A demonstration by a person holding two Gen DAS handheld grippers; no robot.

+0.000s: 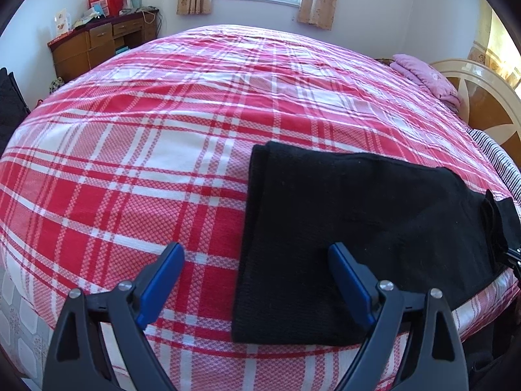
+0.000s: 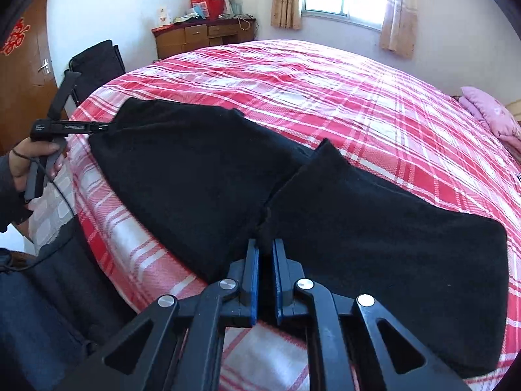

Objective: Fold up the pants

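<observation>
Both grippers are working the near bed [image 1: 136,169] edge: right gripper [image 2: 265,251] is pinching the black pants [image 2: 202,176] mid-length, long axis running left-right, while left gripper [image 1: 257,267] is hovering spread over their left end.

The black knit pants [image 1: 358,228] lie on the red-and-white plaid bedspread [image 1: 162,130] near its front edge; the pink folded blanket [image 1: 426,76] sits far right, the brown wooden desk [image 1: 94,42] behind left.

One pants [image 1: 358,228], two grippers [image 1: 257,260] [image 2: 265,247] — one pillow [image 1: 426,76], one desk [image 1: 97,42].
</observation>
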